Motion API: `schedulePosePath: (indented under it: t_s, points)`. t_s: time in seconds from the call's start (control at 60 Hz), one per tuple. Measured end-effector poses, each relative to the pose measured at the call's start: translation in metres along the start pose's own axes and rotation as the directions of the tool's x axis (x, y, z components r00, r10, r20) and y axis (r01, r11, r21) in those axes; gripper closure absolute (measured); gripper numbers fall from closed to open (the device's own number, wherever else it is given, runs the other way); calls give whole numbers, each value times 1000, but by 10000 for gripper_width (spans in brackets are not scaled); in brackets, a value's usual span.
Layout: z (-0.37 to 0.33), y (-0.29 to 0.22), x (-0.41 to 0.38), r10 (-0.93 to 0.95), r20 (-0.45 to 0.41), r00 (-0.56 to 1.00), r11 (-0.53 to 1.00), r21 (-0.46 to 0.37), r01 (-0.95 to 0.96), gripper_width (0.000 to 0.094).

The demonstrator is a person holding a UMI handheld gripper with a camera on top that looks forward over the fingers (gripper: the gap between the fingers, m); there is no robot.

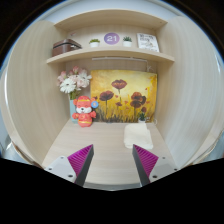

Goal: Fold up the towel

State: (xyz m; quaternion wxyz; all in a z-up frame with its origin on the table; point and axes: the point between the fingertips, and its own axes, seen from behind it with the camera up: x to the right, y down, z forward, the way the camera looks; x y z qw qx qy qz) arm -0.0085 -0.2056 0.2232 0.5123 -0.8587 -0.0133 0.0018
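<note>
A pale cream towel point(137, 136) lies flat on the light wooden desk point(95, 140), just ahead of my right finger and to the right of the desk's middle. Its far edge reaches toward the back wall. My gripper point(113, 160) is open above the desk's near part, with its magenta pads point(81, 160) wide apart. Nothing is between the fingers. The towel's near edge runs close to the right fingertip, and I cannot tell whether they touch.
A red and white plush toy point(84, 111) stands at the back left, with white and pink flowers point(73, 82) behind it. A poppy painting point(124, 95) leans on the back wall. A shelf point(108, 52) above carries a basket, small plants and a frame. Side walls close in the desk.
</note>
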Motion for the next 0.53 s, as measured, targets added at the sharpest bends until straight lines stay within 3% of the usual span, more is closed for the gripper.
schedulePosePath:
  t_s: [0.533]
  points:
    - [-45,37,-19,-6,4,1000,1000,-16,6,151]
